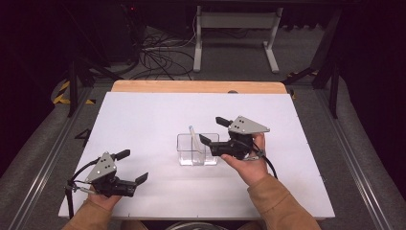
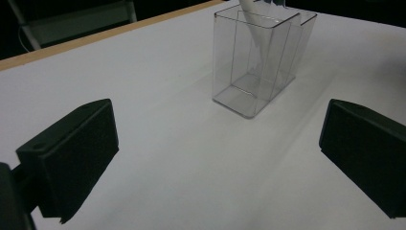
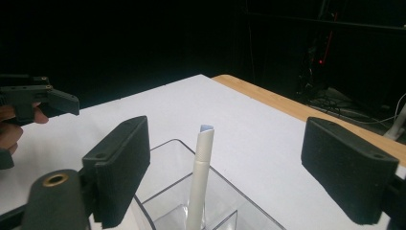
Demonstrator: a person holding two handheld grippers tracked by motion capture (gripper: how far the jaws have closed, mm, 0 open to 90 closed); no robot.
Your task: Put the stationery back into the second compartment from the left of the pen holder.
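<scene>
A white pen [image 1: 195, 140] is leaning inside a clear divided plastic organizer [image 1: 197, 149] standing near the middle of the white surface [image 1: 143, 120], tip down in a compartment and top tilted toward the far left corner. The right tool [image 1: 212, 130] is hovering just beside the organizer with its jaws spread wide and nothing between them; in the right gripper view the pen [image 3: 200, 177] is rising between them, untouched. The left tool [image 1: 135, 166] is resting near the front left corner, jaws also apart and empty. The placing looks done; what seems left is drawing the right tool clear.
</scene>
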